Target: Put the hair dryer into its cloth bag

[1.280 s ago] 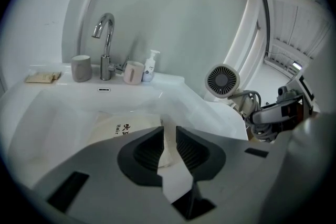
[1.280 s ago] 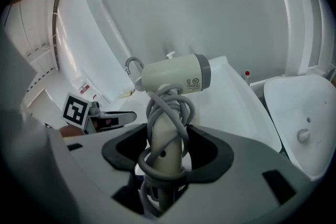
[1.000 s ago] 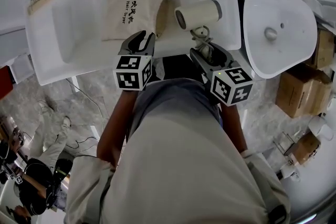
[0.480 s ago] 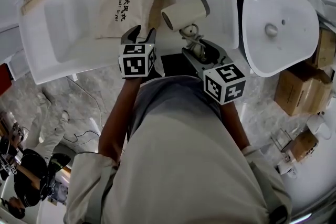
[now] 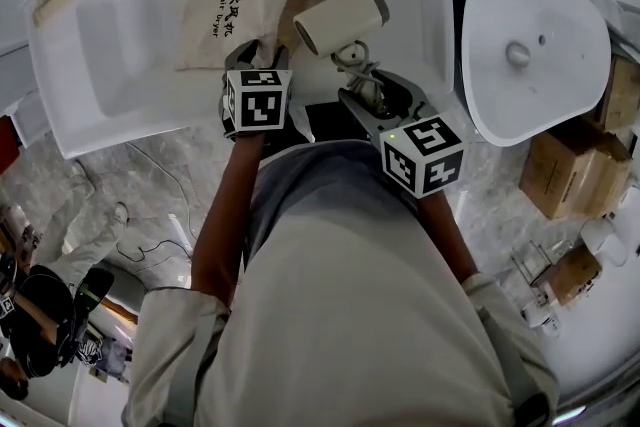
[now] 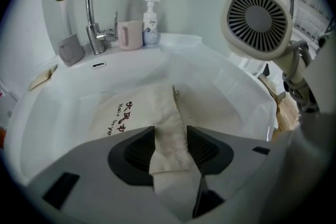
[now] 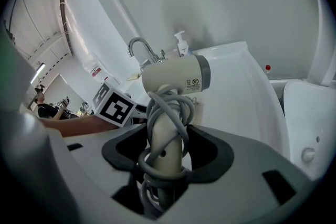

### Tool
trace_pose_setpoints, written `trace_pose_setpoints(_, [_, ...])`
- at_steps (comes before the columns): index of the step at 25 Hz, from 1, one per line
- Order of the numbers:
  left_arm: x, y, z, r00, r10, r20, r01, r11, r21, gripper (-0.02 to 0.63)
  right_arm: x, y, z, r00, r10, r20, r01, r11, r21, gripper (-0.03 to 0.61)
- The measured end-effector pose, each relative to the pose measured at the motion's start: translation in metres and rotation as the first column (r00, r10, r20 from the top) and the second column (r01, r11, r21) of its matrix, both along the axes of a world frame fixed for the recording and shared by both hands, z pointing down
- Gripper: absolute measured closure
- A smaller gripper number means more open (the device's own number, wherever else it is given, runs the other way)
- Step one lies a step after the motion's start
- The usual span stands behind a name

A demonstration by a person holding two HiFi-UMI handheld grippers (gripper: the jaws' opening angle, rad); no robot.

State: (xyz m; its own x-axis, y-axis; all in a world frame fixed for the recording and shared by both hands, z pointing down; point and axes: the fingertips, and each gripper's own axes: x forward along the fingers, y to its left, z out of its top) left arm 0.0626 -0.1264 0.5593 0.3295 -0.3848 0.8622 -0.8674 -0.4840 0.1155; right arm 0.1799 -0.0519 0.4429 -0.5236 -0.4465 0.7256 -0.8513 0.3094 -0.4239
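The beige cloth bag [image 5: 225, 25] with dark lettering lies flat in the white sink; in the left gripper view the bag [image 6: 131, 113] has its near open edge bunched up. My left gripper [image 5: 262, 57] hangs low over that edge, its jaws opening, and a fold of cloth runs between the pads [image 6: 139, 149] without being pinched. My right gripper [image 5: 365, 90] is shut on the handle of the cream hair dryer [image 5: 340, 15], whose grey cord is wound round the handle [image 7: 167, 134]. The dryer's barrel is held over the sink's right side, close beside the bag.
The sink basin [image 5: 120, 35] has a chrome faucet [image 6: 84, 8], a pink mug [image 6: 129, 34] and a soap bottle [image 6: 151, 21] on its back rim. A white toilet lid [image 5: 530, 45] lies right of the sink. Cardboard boxes [image 5: 575, 170] stand on the floor.
My left gripper has dropped down onto the bag's near edge and its jaws have spread wider. The right gripper has drifted slightly left with the dryer.
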Motion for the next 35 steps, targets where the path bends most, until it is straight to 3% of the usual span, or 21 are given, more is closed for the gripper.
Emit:
trace_pose_setpoints(8, [-0.006, -0.001, -0.009, 0.999, -0.032, -0.043, 0.032, 0.999, 0.001, 0.526, 0.003, -0.001, 0.009, 1.0, -0.024, -0.008, 0.024, 0.999, -0.037, 0.339])
trace_pose_setpoints(23, [-0.023, 0.003, -0.022, 0.993, -0.042, -0.114, 0.044, 0.999, 0.019, 0.546, -0.012, 0.014, 0.037, 0.996, -0.092, 0.012, 0.093, 0.982, -0.166, 0.339])
trace_pose_setpoints(35, [-0.036, 0.004, -0.031, 0.987, -0.034, -0.155, 0.039, 0.999, 0.028, 0.549, -0.03, 0.026, 0.06, 0.985, -0.173, 0.021, 0.172, 0.939, -0.297, 0.339])
